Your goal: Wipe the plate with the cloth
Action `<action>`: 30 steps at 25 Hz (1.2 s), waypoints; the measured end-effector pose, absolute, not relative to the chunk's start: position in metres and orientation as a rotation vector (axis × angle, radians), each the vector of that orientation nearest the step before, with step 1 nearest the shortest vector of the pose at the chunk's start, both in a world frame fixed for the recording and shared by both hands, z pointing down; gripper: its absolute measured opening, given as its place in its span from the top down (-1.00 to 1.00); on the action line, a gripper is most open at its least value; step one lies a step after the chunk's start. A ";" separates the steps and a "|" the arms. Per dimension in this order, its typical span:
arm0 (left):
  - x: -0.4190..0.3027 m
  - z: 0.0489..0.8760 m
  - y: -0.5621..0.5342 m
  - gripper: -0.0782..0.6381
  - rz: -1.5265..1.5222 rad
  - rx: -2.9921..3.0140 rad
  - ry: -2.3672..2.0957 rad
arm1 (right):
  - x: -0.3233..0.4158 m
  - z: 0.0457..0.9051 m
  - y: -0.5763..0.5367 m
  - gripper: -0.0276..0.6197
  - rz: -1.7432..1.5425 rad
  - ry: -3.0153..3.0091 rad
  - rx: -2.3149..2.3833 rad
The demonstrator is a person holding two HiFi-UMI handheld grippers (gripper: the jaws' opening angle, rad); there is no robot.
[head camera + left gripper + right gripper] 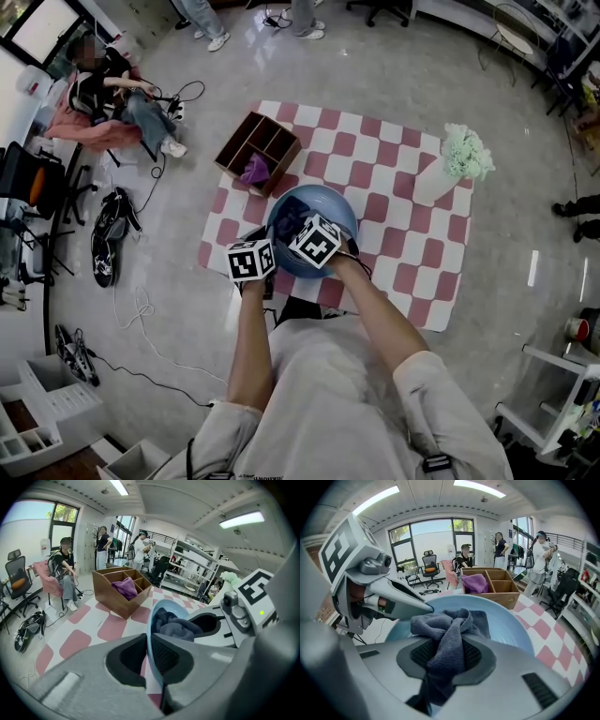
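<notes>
Head view: one plate [311, 208] over the checked mat [403, 187], its 6 o'clock half hidden by two marker cubes. The left gripper [149, 656] is clamped on the plate's rim. The right gripper [446, 657] is clamped on one cloth [440, 630] lying in the plate. One box [258, 150] sits at 11 o'clock.

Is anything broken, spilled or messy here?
Nothing stands out. The left gripper grips the blue plate by its rim. The right gripper holds the grey cloth bunched on the plate, and no cracks or spills show. The purple cloth lies inside the wooden box at the checkered mat's corner.
</notes>
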State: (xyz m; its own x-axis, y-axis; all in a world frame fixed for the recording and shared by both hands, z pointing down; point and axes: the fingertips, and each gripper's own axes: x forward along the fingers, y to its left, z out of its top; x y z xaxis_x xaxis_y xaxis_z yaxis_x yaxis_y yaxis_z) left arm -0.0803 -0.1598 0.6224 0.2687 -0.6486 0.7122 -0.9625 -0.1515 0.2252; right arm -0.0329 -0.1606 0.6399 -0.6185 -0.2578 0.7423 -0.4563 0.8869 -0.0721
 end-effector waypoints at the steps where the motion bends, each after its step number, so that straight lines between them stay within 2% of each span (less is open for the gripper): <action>1: -0.080 0.623 -0.160 0.71 0.606 1.882 -1.454 | -0.031 0.640 -0.163 0.59 0.333 -2.266 0.522; 30: -0.084 0.629 -0.158 0.71 0.577 1.859 -1.438 | 0.055 0.672 -0.187 0.59 0.431 -2.134 0.722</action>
State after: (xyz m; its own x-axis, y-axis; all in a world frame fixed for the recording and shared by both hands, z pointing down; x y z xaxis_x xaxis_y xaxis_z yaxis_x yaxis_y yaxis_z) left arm -0.0835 -0.1579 0.6294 0.2826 -0.6417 0.7130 -0.9565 -0.1327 0.2596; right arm 0.0553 -0.1869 0.6725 -0.4969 -0.3454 0.7961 -0.6274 0.7767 -0.0546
